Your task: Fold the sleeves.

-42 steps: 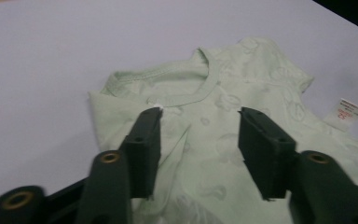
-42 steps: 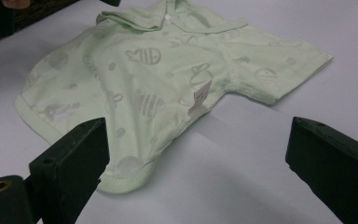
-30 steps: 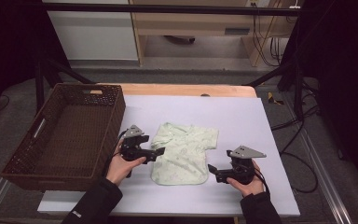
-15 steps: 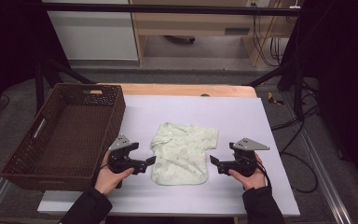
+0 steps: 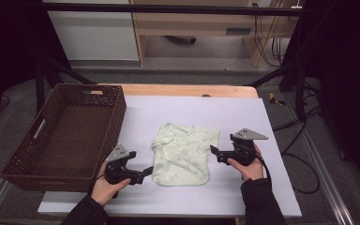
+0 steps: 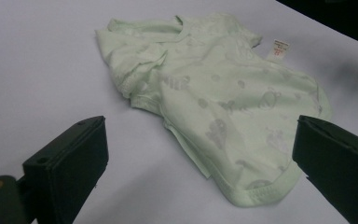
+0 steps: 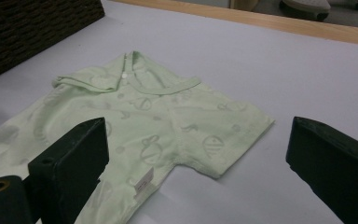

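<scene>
**One garment flat between two open grippers; basket unloaded**

One small pale-green baby shirt (image 5: 183,153) is laid flat near the middle of the lilac table (image 5: 197,110), collar toward the far edge and hem toward the near edge, so that its long axis runs far to near. A white tag (image 6: 280,48) is seen at the side seam on the right. The sleeve on the left is folded in over the body; the sleeve on the right is spread flat.

The shirt lies between the two tools. The left gripper (image 5: 143,172) is held just beside the near-left hem corner, pointed rightward at it, apart from the cloth. Its jaws have just been opening and now stand wide, with nothing gripped; in the left gripper view the hem corner is framed between them, untouched. The right gripper (image 5: 214,152) is held beside the right edge of the shirt, level with the right sleeve and side seam, jaws wide apart and nothing held. Both are judged about equally near, each to its own side, so a two-handed pick or fold along the long axis appears open.

A brown wicker basket (image 5: 115,110) stands at the left of the table, well apart from the shirt. Nothing is seen inside it.
</scene>
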`<action>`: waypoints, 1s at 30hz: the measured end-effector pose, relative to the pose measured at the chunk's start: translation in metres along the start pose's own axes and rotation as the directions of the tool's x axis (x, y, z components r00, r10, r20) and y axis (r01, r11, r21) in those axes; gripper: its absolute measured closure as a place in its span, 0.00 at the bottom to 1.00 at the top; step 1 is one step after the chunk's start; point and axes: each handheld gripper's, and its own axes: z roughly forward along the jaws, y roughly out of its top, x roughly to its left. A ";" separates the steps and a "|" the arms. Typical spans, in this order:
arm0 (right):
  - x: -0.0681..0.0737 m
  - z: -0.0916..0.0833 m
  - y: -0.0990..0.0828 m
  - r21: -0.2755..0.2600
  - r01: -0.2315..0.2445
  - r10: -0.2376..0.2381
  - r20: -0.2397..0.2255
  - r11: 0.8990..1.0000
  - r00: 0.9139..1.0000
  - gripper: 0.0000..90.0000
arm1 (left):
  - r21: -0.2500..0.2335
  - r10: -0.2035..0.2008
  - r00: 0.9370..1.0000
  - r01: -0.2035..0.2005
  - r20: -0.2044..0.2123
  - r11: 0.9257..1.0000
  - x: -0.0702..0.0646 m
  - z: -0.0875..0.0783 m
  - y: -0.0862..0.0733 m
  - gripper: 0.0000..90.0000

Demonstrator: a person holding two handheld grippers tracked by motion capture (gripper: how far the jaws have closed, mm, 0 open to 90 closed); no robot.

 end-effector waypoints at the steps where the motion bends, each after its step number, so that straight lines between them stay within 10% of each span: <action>1: -0.001 0.002 0.001 0.000 -0.001 0.001 0.006 1.000 1.000 0.07 | 0.002 -0.005 1.000 0.005 0.001 1.000 0.000 0.001 -0.002 0.03; 30: -0.035 0.064 0.006 0.100 -0.056 0.042 0.138 0.993 0.990 0.19 | 0.034 -0.007 1.000 0.006 0.022 0.999 0.002 0.007 -0.018 0.03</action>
